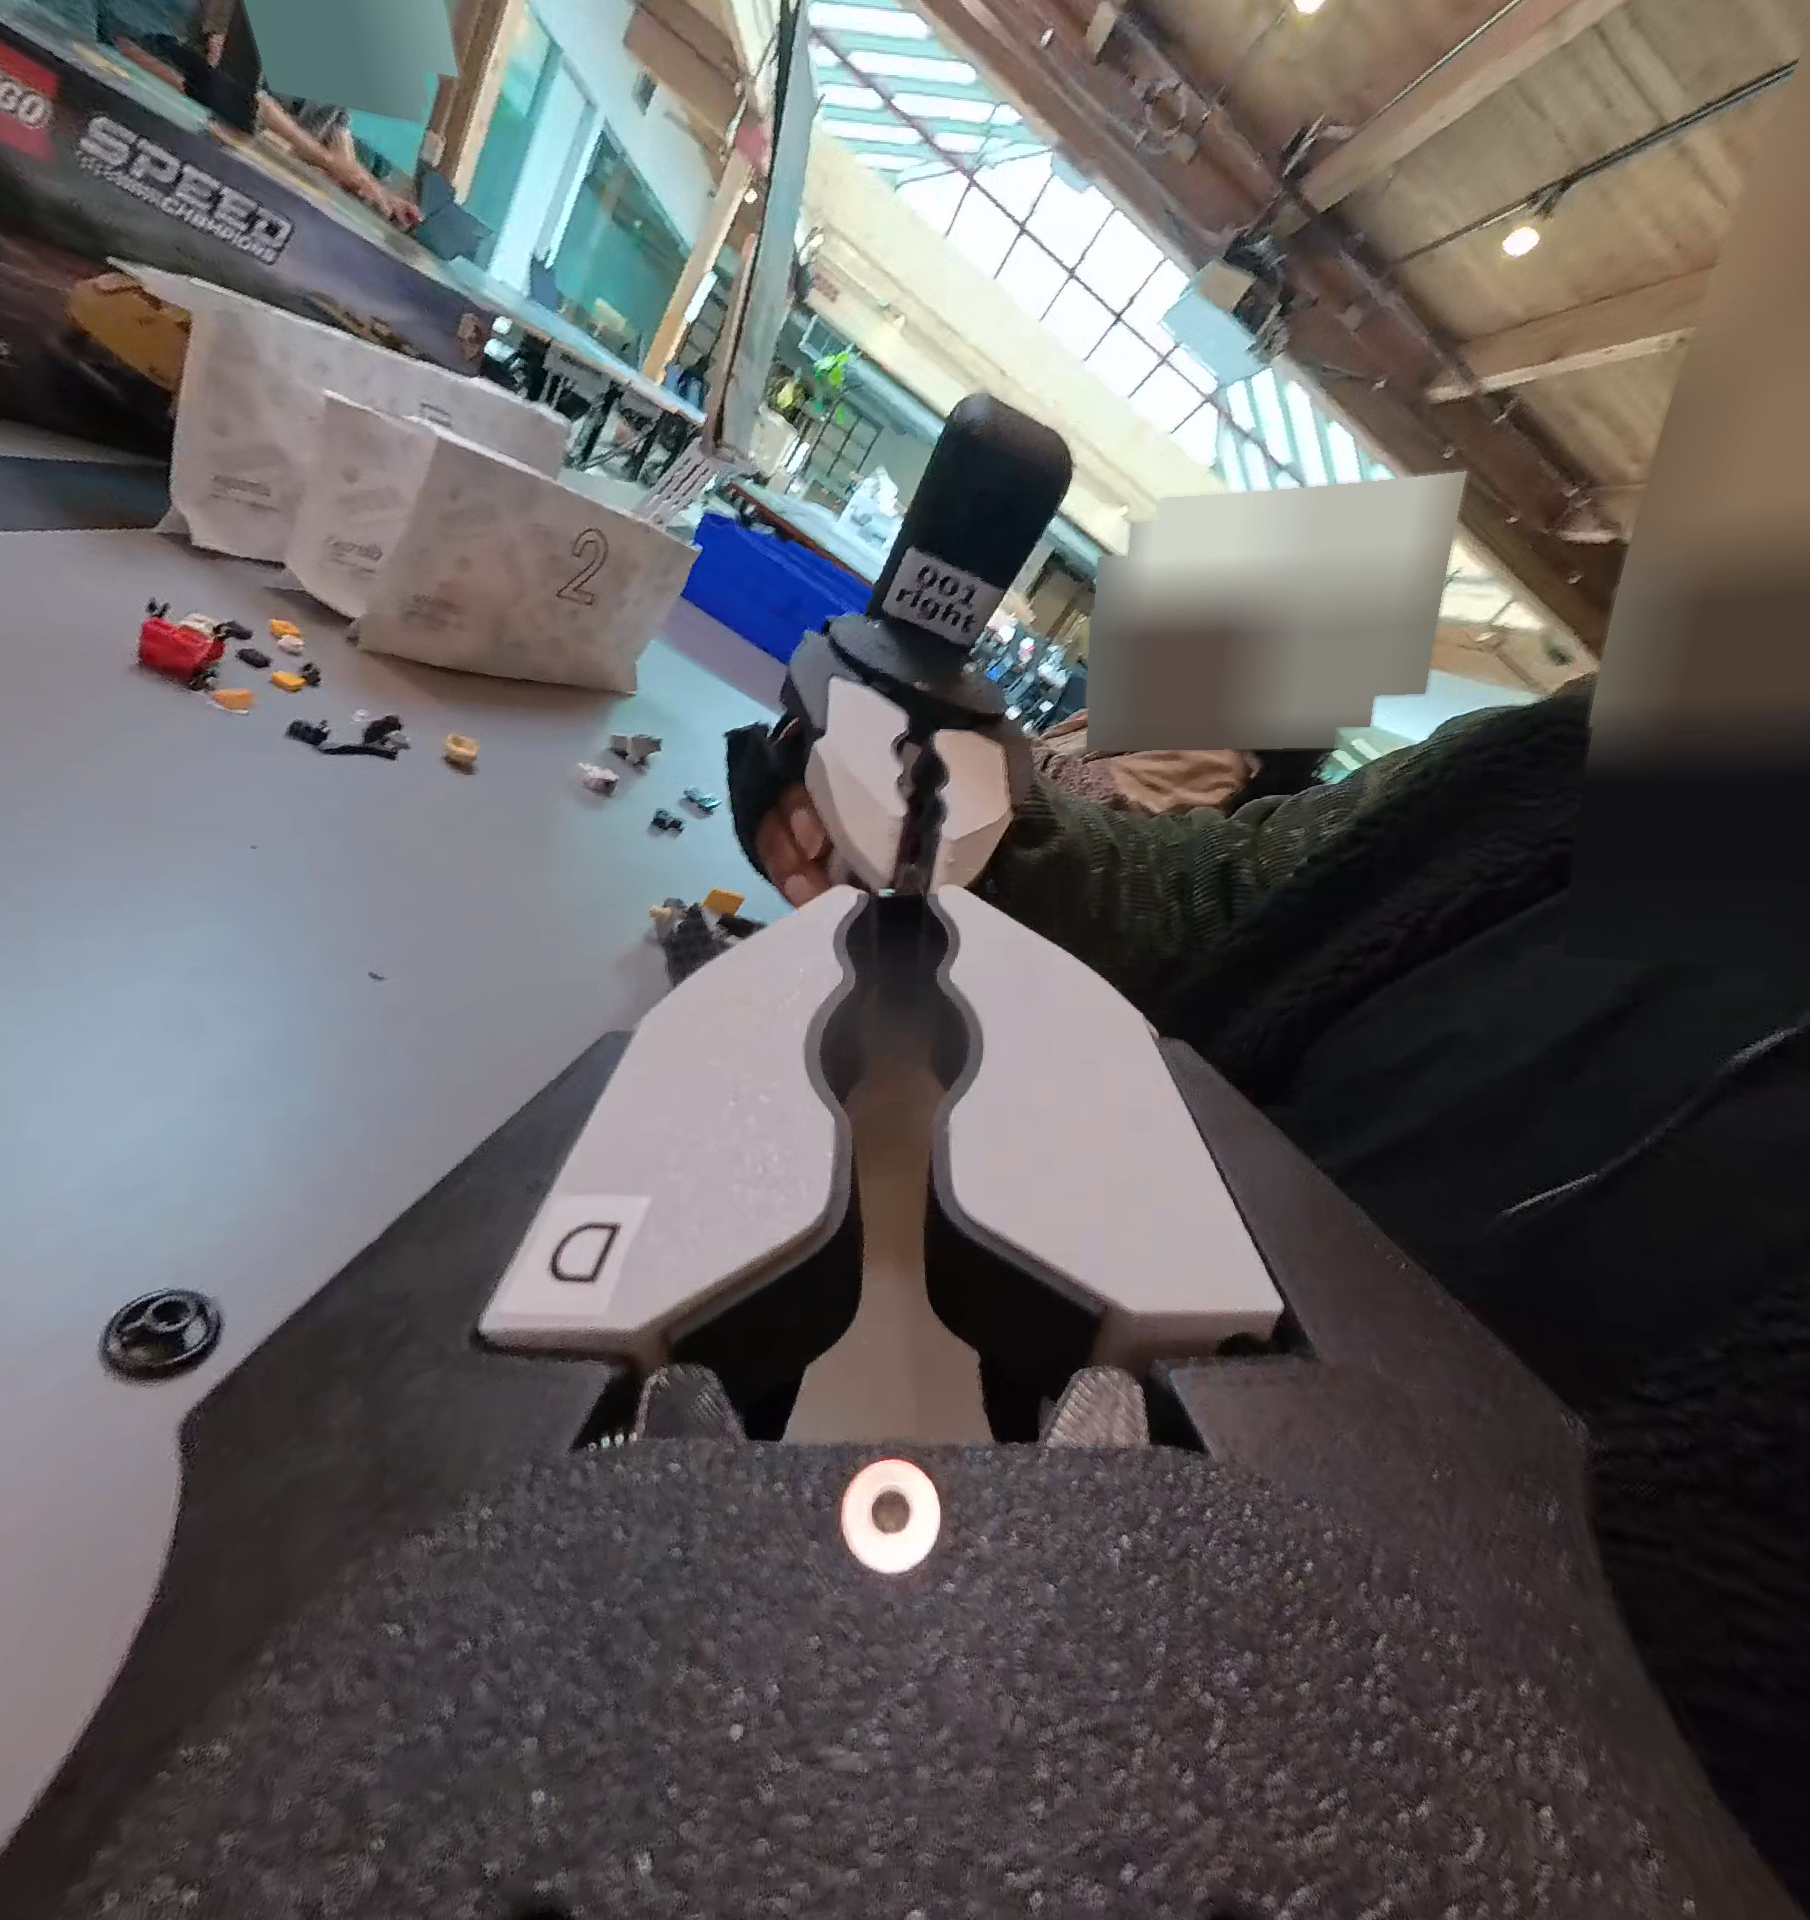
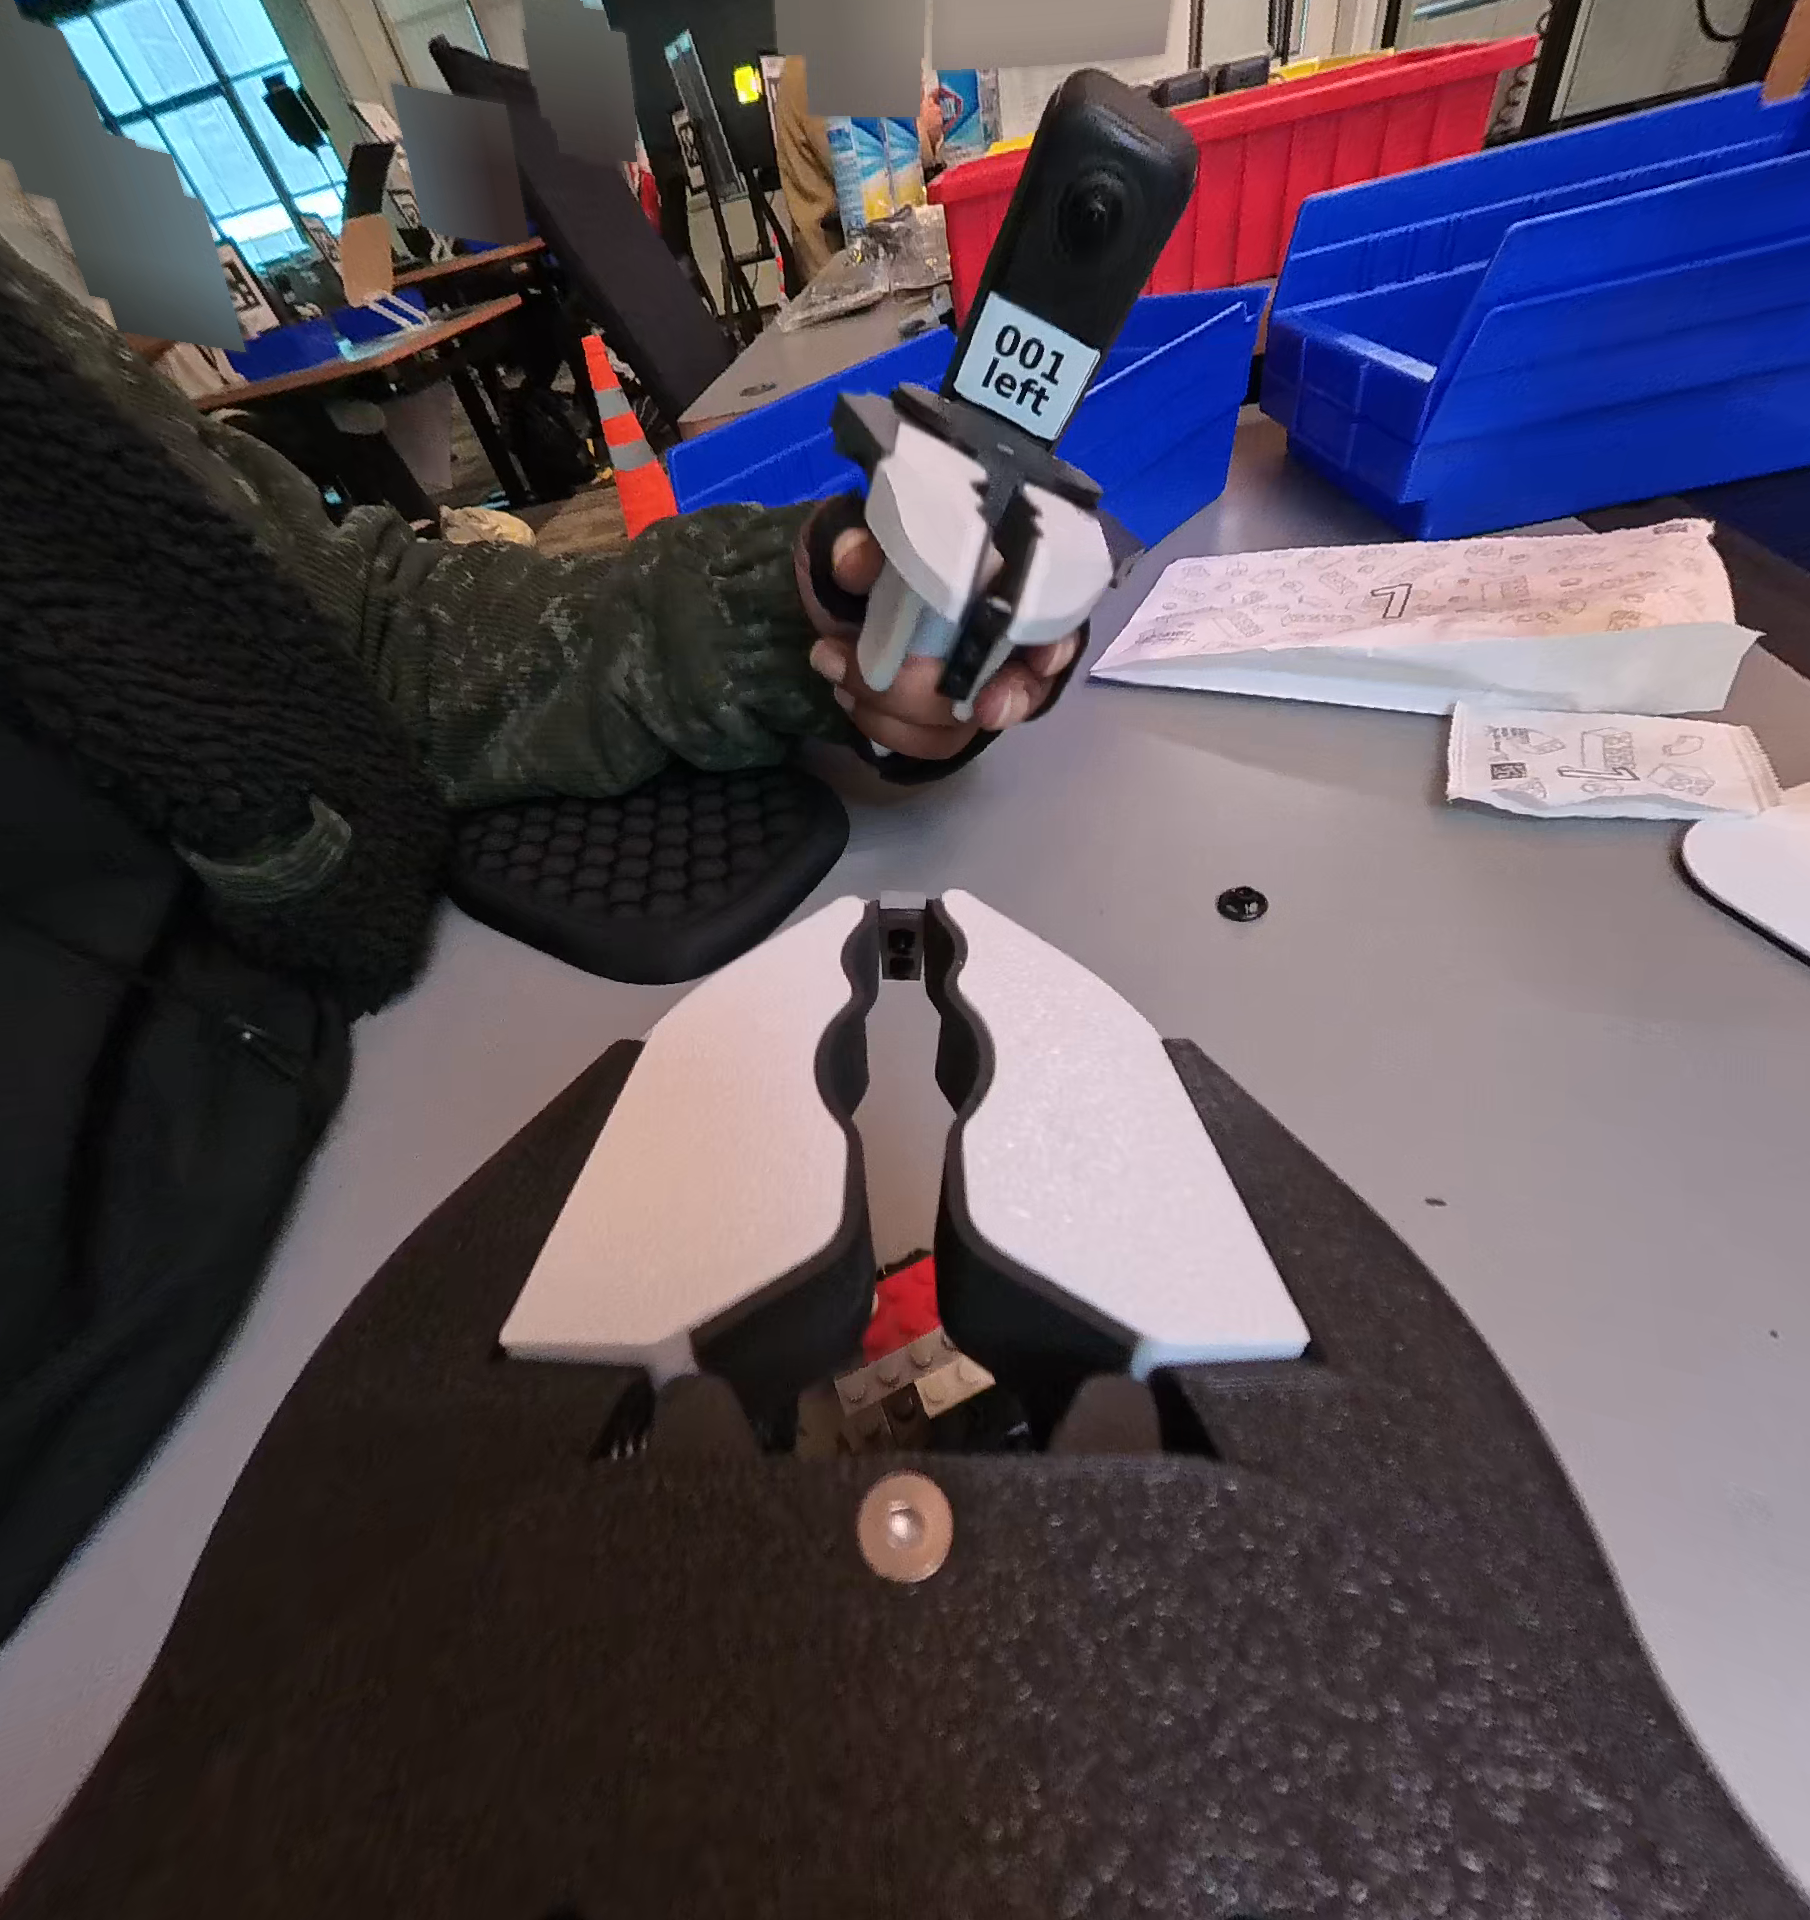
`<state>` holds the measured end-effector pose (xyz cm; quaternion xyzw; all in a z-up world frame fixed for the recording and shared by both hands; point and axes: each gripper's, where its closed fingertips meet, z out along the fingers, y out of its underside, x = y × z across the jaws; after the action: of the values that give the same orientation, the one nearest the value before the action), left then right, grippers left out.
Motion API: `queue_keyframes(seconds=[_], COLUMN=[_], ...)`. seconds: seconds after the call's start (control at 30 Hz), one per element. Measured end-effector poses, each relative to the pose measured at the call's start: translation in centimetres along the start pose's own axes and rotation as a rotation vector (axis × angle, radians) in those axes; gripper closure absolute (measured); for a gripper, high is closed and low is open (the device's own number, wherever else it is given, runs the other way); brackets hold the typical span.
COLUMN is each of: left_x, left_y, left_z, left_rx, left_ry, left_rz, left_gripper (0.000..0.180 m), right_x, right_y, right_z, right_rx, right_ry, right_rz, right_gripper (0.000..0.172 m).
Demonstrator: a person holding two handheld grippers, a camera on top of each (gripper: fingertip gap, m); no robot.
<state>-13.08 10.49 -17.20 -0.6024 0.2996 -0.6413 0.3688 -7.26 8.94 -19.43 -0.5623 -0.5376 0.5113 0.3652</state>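
Gripping on the right: my right gripper (image 2: 901, 914) was clamped on a small dark brick (image 2: 901, 940) with a grey top. Both pads pressed its sides at the very tips.
Gripping on the left: my left gripper (image 1: 893, 896) was closed to a narrow slit. The right wrist view showed a slim black piece (image 2: 972, 644) pinched between its white fingers (image 2: 922, 551), raised above the table (image 2: 1400, 1039).
Relation: the two grippers faced each other tip to tip, near but apart.
Surroundings: loose pieces (image 1: 257, 665) and paper bags (image 1: 506, 582) lay well away on the table. Blue bins (image 2: 1555, 343) stood behind, and a black honeycomb pad (image 2: 652, 873) sat under the sleeve.
Beneath the right gripper: red and grey bricks (image 2: 906, 1340) – seen through the gap.
Handling, my judgement: parts this small, held only at the tips, called for even pressure and square alignment – any twist could tip them out.
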Motion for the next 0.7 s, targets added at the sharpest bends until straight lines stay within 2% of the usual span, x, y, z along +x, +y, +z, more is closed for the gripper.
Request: queue_keyframes(seconds=[0.17,0.33,0.43,0.53,0.57,0.67,0.7], left_x=[-1.5,-4.6,-6.7,-8.6,-8.6,-8.9,-8.6], left_y=[2.2,5.9,7.5,9.4,9.1,8.7,8.5], left_z=[0.8,0.9,0.0,-1.5,-1.4,-1.9,-1.7], left_rx=[-0.161,-0.425,-0.545,-0.672,-0.657,-0.648,-0.628], left_ry=[-0.155,-0.369,-0.494,-0.59,-0.589,-0.619,-0.596], left_rz=[0.142,0.295,0.333,0.294,0.293,0.283,0.287], left_gripper=[0.173,0.173,0.173,0.166,0.166,0.146,0.146], right_x=[-0.5,-0.4,-0.3,-0.2,-0.1,0.0,0.0], right_y=[-1.1,-1.0,-0.7,-0.4,-0.3,-0.2,-0.2], right_z=[-0.5,-0.5,-0.3,-0.2,-0.2,-0.2,-0.2], right_rx=[0.071,0.07,0.054,0.039,0.035,0.029,0.028], right_ry=[-0.035,-0.031,-0.025,-0.019,-0.016,-0.01,-0.01], right_rz=[-0.002,0.001,0.002,0.004,0.004,0.005,0.007], right_gripper=[0.164,0.164,0.164,0.164,0.164,0.164,0.164])
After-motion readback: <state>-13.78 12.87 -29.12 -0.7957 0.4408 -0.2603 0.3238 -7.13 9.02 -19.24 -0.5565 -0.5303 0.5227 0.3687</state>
